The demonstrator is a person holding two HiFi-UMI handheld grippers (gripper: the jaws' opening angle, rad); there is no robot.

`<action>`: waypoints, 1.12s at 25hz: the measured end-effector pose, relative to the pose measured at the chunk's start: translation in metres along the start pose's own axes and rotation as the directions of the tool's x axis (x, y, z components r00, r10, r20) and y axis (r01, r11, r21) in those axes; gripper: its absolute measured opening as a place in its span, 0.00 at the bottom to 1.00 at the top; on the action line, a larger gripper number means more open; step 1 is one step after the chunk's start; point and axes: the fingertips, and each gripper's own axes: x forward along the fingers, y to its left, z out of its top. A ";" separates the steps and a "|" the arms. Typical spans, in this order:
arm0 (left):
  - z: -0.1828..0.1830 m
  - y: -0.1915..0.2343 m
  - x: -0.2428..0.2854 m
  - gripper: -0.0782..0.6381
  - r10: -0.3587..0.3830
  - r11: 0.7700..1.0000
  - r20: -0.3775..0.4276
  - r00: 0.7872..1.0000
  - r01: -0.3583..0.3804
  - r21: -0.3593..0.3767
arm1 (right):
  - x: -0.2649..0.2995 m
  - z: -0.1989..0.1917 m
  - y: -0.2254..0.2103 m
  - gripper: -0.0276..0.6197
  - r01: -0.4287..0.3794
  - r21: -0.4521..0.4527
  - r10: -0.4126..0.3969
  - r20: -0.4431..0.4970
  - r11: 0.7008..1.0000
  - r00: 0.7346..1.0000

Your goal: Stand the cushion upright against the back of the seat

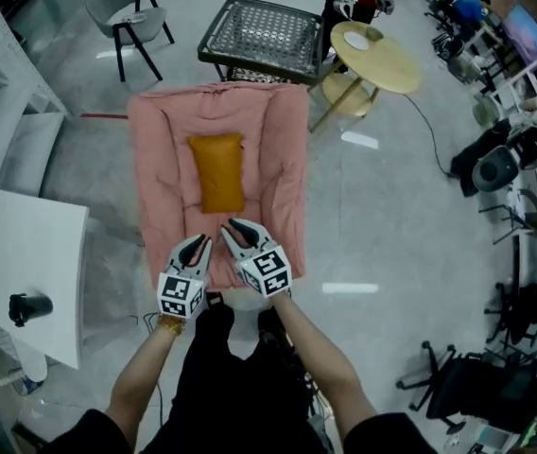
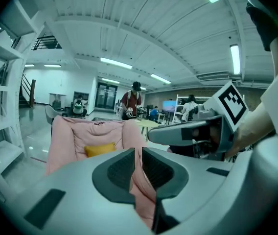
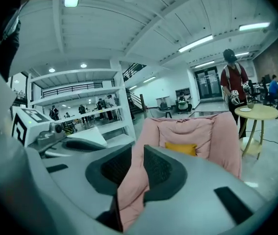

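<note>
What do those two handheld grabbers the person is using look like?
Each, left gripper and right gripper, has a pale grey shell, two dark curved fingers with ribbed pads, and a white cube printed with black square markers. The person wears black sleeves.
</note>
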 end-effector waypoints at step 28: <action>0.069 -0.207 -0.166 0.14 0.046 0.991 0.211 0.976 -0.072 0.113 | -0.271 0.053 0.095 0.12 -0.040 -0.064 0.055 0.250 0.997 0.967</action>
